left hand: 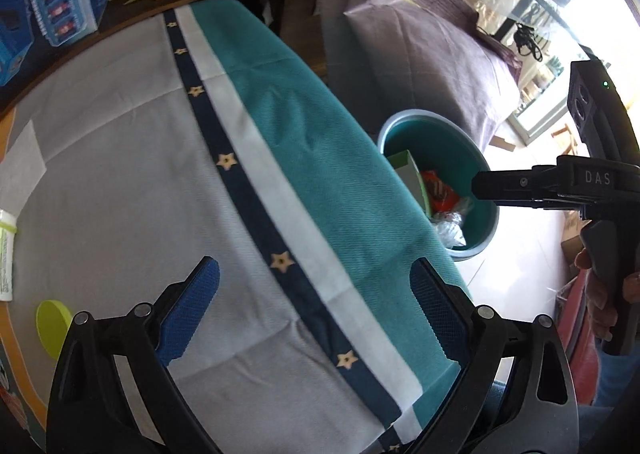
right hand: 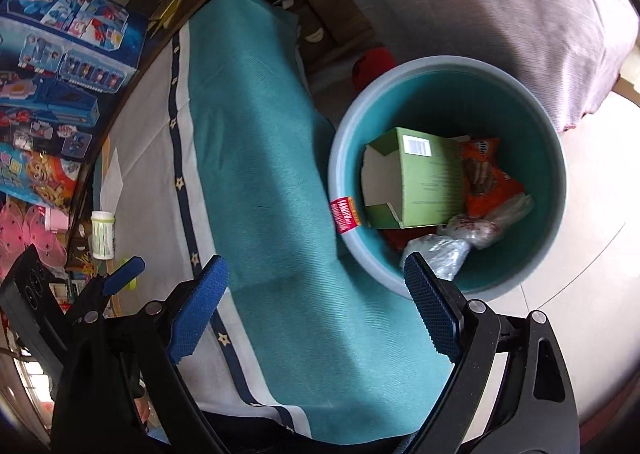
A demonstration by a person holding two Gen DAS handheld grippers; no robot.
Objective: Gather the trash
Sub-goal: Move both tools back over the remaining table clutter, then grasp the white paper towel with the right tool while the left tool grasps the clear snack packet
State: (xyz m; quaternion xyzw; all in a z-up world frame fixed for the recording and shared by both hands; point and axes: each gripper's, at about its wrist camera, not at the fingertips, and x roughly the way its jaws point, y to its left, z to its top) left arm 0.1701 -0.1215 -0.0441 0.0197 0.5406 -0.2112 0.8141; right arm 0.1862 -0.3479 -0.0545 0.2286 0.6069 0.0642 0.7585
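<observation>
Right gripper hangs with its jaws spread wide and nothing between them, and just beyond the right-hand jaw sits the teal bin on the floor, tucked against the hanging edge of the tablecloth. Inside the bin there's a green cardboard carton lying on its side with its open end facing left, an orange snack wrapper pressed up beside it, and clear crumpled plastic bags heaped nearest the right-hand jaw. A small red label clings to the bin's rim.

Over to the left gripper: jaws apart here too, empty, poised over the grey, navy-starred and teal cloth on the worktop. Off past its left-hand jaw, near the worktop's edge, lie a white bottle with a green label on its side and a lime-green round lid. Beyond its right-hand jaw the same bin shows, carton and orange wrapper peeking out.
</observation>
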